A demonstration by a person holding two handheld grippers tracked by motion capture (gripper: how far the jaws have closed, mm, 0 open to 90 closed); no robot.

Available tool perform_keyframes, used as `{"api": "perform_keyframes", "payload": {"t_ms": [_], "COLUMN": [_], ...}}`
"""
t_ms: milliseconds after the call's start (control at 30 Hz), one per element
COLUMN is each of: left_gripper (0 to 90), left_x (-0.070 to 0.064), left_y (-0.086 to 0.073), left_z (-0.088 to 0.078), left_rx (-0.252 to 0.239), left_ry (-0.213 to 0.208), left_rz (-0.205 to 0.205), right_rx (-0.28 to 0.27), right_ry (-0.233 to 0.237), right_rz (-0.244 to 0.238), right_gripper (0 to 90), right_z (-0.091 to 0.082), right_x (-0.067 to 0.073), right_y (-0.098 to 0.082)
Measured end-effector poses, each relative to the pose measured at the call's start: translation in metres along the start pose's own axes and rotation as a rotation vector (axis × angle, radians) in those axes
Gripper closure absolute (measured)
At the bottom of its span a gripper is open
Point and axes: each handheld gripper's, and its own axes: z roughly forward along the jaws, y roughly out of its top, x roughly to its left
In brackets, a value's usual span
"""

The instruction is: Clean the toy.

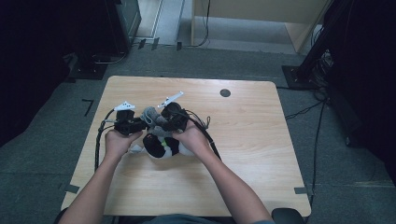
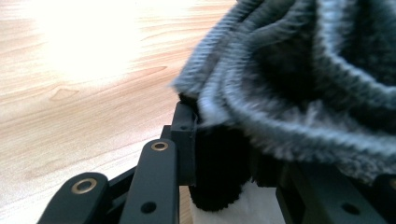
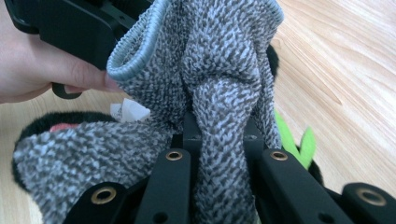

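A black and white plush toy (image 1: 161, 145) lies on the wooden table (image 1: 243, 140) between the person's two hands. A grey knitted cloth (image 1: 152, 114) is stretched above it between both grippers. My left gripper (image 1: 142, 122) is shut on the cloth's rim (image 2: 289, 93), with a black plush part (image 2: 217, 172) and a white label (image 2: 254, 205) between its jaws too. My right gripper (image 3: 219, 135) is shut on a bunched fold of the same cloth (image 3: 219, 70). Green felt bits (image 3: 299, 140) of the toy show behind it. The left gripper's body (image 3: 70, 23) and a hand (image 3: 37, 70) are close by.
A dark round hole (image 1: 225, 92) sits in the table's far right part. Cables (image 1: 98, 140) trail off the left edge and another runs right of the right hand. Dark equipment and stands surround the table; light wooden furniture (image 1: 261, 11) stands behind.
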Motion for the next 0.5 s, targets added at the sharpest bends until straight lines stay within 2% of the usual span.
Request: {"api": "perform_keyframes", "payload": {"t_ms": [233,400,500], "left_gripper": [68.6,68.6,68.6], "left_x": [0.001,0.002,0.002], "left_y": [0.001,0.0,0.0], "left_z": [0.0,0.0,0.002], "left_rx": [0.009,0.007,0.002], "left_ry": [0.004,0.012,0.013], "left_rz": [0.01,0.011,0.002], "right_rx": [0.002,-0.02,-0.028], "right_ry": [0.015,0.021,0.014], "right_rz": [0.04,0.069,0.094], "right_gripper": [80.3,80.2,80.2], "right_z": [-0.012,-0.026,-0.037], "right_x": [-0.011,-0.019,-0.03], "right_y": [-0.01,-0.017,-0.025]}}
